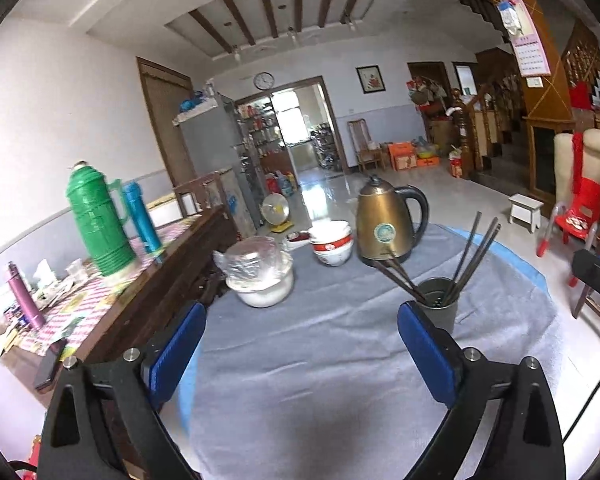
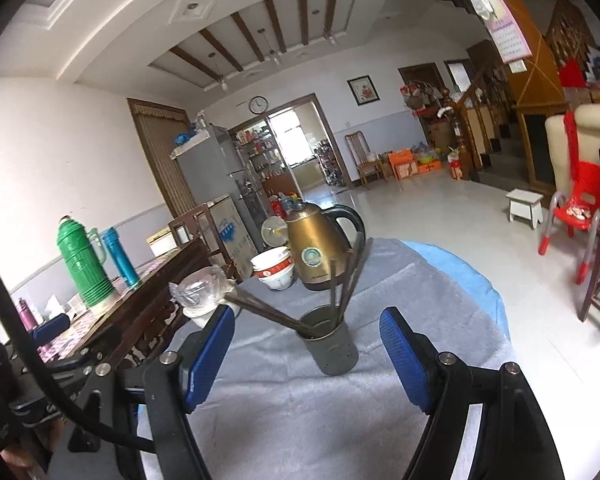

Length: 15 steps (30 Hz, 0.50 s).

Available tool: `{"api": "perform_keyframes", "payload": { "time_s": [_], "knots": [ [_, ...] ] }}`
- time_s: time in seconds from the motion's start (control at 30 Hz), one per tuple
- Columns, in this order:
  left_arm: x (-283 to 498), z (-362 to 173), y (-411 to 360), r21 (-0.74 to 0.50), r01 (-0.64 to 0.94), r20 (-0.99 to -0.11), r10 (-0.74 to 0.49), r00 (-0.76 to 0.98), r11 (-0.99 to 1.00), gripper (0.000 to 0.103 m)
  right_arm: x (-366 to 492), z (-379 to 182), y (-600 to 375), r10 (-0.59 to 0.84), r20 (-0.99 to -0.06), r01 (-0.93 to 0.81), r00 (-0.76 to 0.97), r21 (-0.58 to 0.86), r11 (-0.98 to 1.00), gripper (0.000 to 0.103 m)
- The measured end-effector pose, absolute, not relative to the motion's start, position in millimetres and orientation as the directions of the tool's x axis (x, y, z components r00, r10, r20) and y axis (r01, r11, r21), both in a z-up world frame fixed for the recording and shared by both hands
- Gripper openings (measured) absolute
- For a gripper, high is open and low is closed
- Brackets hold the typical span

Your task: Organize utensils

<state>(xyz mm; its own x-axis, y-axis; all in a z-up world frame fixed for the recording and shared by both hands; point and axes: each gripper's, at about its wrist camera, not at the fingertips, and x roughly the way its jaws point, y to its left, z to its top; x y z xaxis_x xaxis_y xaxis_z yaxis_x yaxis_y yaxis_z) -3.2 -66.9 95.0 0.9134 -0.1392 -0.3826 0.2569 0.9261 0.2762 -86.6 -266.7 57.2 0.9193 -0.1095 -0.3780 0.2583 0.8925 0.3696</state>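
Chopsticks upright in holder | ahead of right fingers, apart | both fingers released, empty

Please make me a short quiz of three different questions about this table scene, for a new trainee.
1. True or false: the dark chopsticks stand inside the grey metal cup.
2. What stands right behind that cup?
A. the gold electric kettle
B. the green plastic thermos
C. the white step stool
3. Fill in: the jaws of the right gripper are ____, and hold nothing.

Key: 1 true; 2 A; 3 open.
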Motion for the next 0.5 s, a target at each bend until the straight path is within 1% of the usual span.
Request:
{"api": "perform_keyframes", "payload": {
  "time_s": [0.13, 0.27, 0.5],
  "knots": [
    [-24.1, 104.2, -43.1, 0.282, 0.213, -0.349, -0.107, 0.931, 0.936, 0.101, -107.6, 66.6, -245.4, -0.117, -0.353, 0.241, 0.928, 0.332, 0.912, 0.079],
    [-33.1, 107.9, -24.8, 0.286, 0.185, -0.334, -0.084, 0.939, 0.94, 0.102, -125.2, 71.9, -227.0, -0.131, -0.337, 0.243, 0.932, 0.313, 0.918, 0.079],
    [-39.8, 109.9, -1.5, 0.288, 0.147, -0.325, -0.048, 0.945, 0.946, 0.102, -126.4, 64.4, -208.0, -0.13, -0.385, 0.255, 0.914, 0.294, 0.921, 0.079]
  ]
}}
